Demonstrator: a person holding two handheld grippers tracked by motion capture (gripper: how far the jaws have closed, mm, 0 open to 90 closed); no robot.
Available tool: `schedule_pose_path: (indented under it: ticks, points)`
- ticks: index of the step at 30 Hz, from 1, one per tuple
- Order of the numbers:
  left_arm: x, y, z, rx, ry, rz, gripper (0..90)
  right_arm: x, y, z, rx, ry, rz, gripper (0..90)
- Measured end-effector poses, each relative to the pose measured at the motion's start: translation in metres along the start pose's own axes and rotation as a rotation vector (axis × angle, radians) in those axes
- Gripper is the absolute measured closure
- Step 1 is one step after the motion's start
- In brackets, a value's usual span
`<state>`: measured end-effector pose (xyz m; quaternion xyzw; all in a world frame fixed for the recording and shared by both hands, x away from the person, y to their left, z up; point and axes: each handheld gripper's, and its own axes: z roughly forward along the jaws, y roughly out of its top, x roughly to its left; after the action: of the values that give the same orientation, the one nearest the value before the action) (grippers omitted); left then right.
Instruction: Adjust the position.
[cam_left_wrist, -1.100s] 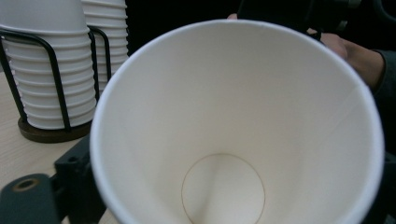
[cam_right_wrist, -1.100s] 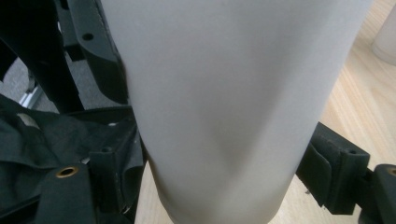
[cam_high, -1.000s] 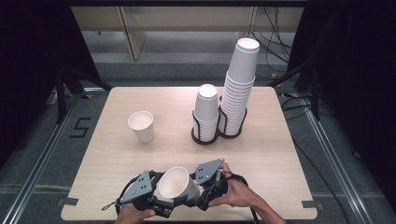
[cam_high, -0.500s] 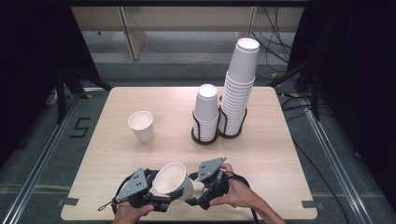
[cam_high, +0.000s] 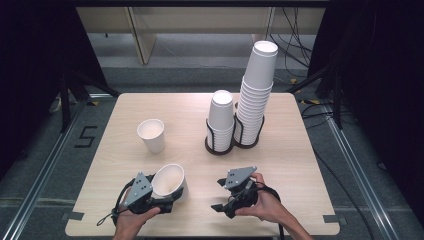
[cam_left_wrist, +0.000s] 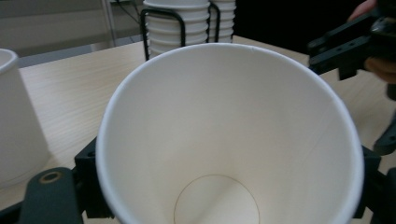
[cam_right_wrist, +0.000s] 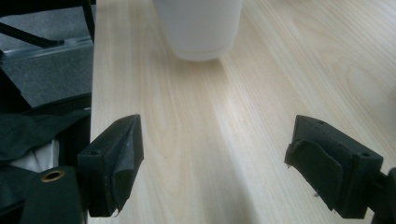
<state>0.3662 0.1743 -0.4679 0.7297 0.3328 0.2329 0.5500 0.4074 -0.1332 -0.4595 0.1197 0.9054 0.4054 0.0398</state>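
My left tool (cam_high: 167, 197), lower left of the high view, is clamped on a tilted paper cup (cam_high: 168, 181); my right tool (cam_high: 224, 194) stands wide open, empty, over the counter (cam_high: 300, 165).

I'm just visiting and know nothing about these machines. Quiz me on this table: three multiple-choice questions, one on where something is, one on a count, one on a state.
1. Where does the free-standing paper cup stand?
A. left of the black cup holder
B. on the tallest stack
C. on the floor

2. How many cup stacks sit in the holder?
A. one
B. two
C. four

3. How are the right gripper jaws?
A. shut on a cup
B. shut on nothing
C. open, with bare table between them

Answers:
1. A, the high view shows it alone on the wood, left of the holder.
2. B, a short stack and a tall stack stand side by side.
3. C, the right gripper view shows the pads wide apart; the left gripper holds the tilted cup.
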Motion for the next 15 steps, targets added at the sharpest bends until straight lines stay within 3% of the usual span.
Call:
schedule_pose_path:
  ticks: [7, 15]
  points:
    - [0.011, -0.001, -0.004, 0.007, 0.081, -0.013, 17.1, 0.0, -0.007, -0.003, 0.007, -0.015, 0.017, 18.8]
    - [0.022, -0.001, -0.008, 0.003, 0.135, -0.037, 17.0, -0.002, -0.013, -0.007, 0.008, -0.036, 0.047, 19.2]
